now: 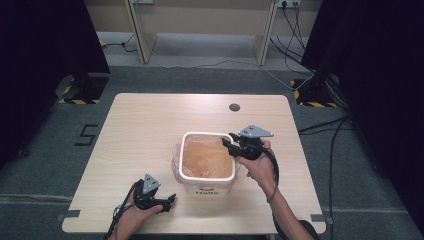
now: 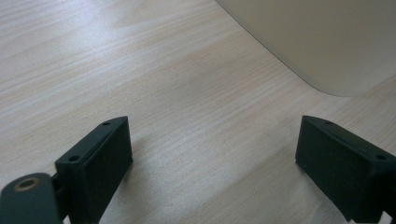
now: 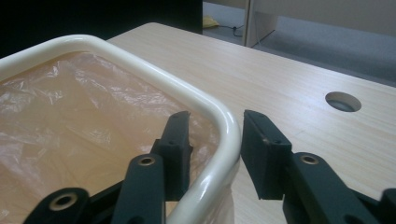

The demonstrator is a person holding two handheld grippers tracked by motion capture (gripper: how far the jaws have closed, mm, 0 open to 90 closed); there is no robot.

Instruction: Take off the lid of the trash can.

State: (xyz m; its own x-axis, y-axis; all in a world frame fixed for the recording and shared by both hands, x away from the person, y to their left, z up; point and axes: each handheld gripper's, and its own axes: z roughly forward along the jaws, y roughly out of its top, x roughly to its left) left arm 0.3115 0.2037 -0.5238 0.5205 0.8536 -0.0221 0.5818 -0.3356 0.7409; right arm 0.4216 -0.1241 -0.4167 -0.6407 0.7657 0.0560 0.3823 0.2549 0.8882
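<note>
From my remote station, I read the left hand-held gripper (image 1: 167, 202) near the tabletop's (image 1: 140, 125) near edge, left of centre. Its jaws are spread wide with only bare wood between them, and it sits low over the surface. The cream bin (image 1: 207, 189) stands just beside it, towards the right; the bin's curved wall (image 2: 317, 42) shows past the jaw tips in the left gripper view.

The bin sits slightly nearer the near edge than the far one, about midway between the left and right edges. An orange-tinted plastic liner (image 1: 207, 157) fills its inside, and part of the liner bulges over the rim on the bin's left side.

I read the right hand-held gripper (image 1: 229, 142) at the bin's far right corner. In the right gripper view, its jaws straddle the rounded rim (image 3: 224, 140): one inside against the liner (image 3: 70, 116), one outside. They look closed on the rim, the outer one with perhaps a slight gap.

A round grommet hole (image 1: 234, 107) lies near the far edge.
</note>
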